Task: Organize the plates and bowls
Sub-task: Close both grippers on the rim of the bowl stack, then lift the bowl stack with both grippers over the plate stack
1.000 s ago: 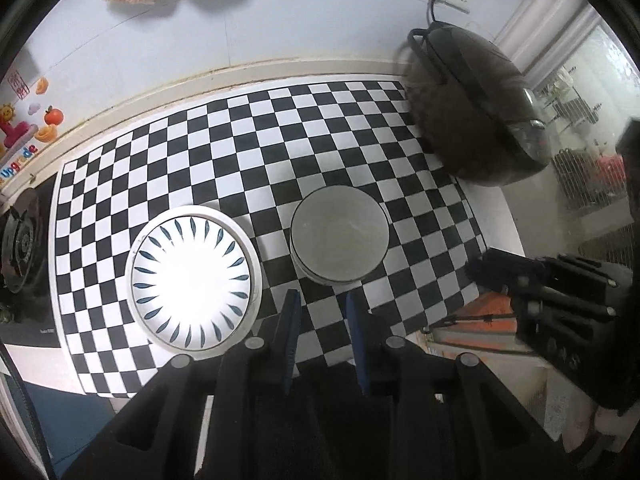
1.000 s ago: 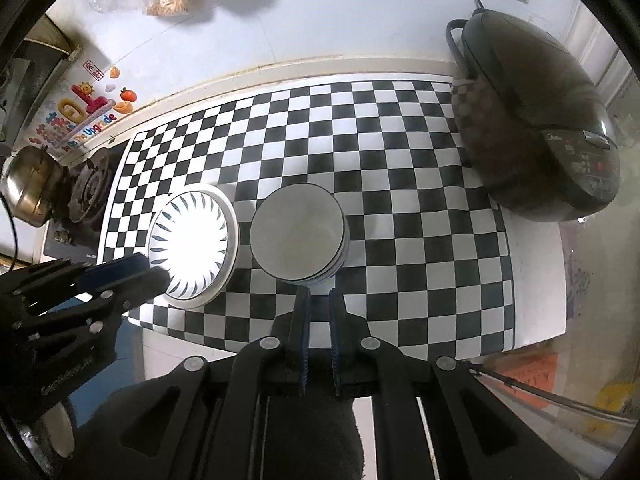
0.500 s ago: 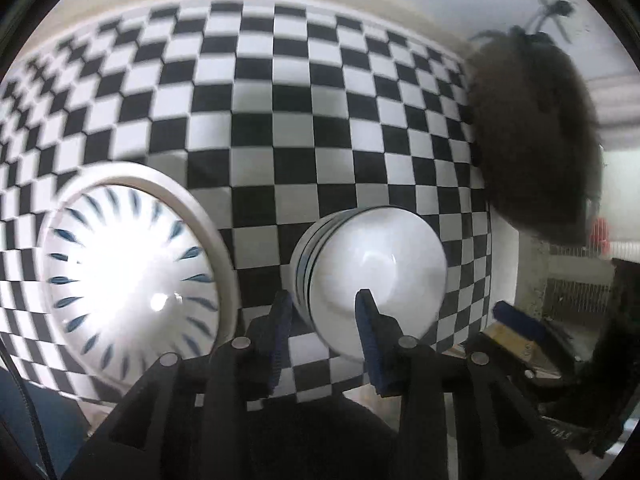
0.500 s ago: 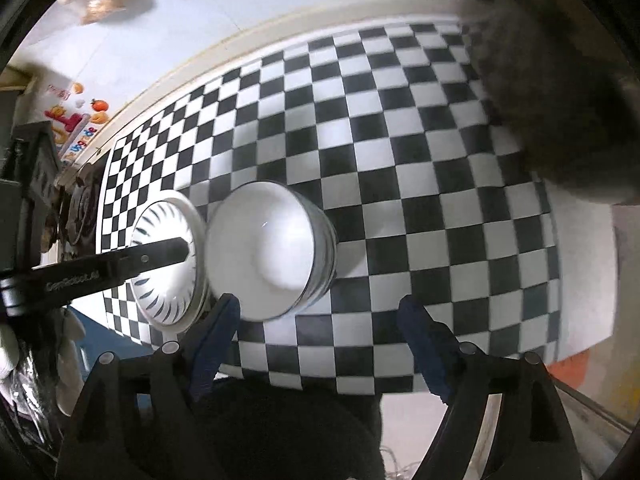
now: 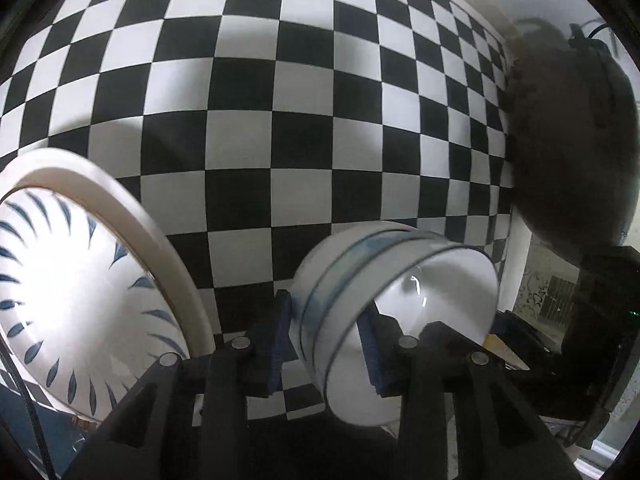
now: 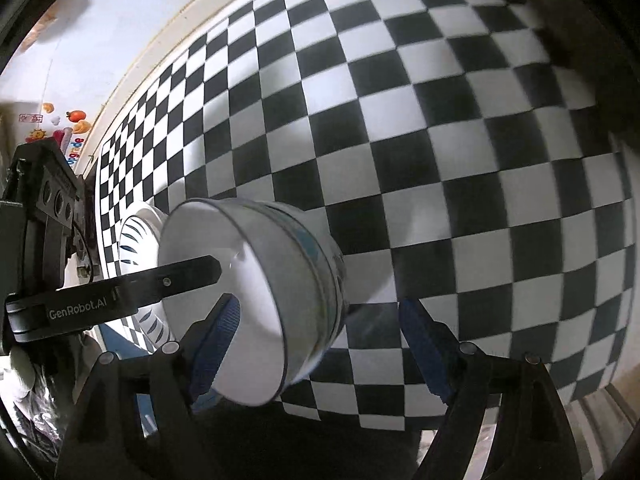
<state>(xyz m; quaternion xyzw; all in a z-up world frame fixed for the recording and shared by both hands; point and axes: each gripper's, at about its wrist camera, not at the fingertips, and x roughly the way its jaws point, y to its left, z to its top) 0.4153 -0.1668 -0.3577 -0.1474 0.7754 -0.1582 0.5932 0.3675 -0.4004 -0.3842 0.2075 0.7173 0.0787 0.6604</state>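
Note:
A stack of white bowls with blue rim lines stands on the checkered counter. My left gripper straddles its left wall, one finger inside and one outside, not visibly clamped. A large white plate with blue leaf marks lies to its left. In the right wrist view my right gripper is wide open around the bowl stack, its left finger in front of the opening and its right finger clear of the wall. The left gripper's finger reaches into the bowl. The plate shows behind.
A dark rice cooker stands at the right of the counter. The checkered mat stretches to the back wall. A black knife block sits at the right edge. Wall stickers are far left.
Both grippers have come down close to the bowl stack. My right gripper opened wide from shut. My left gripper slid over the stack's wall.

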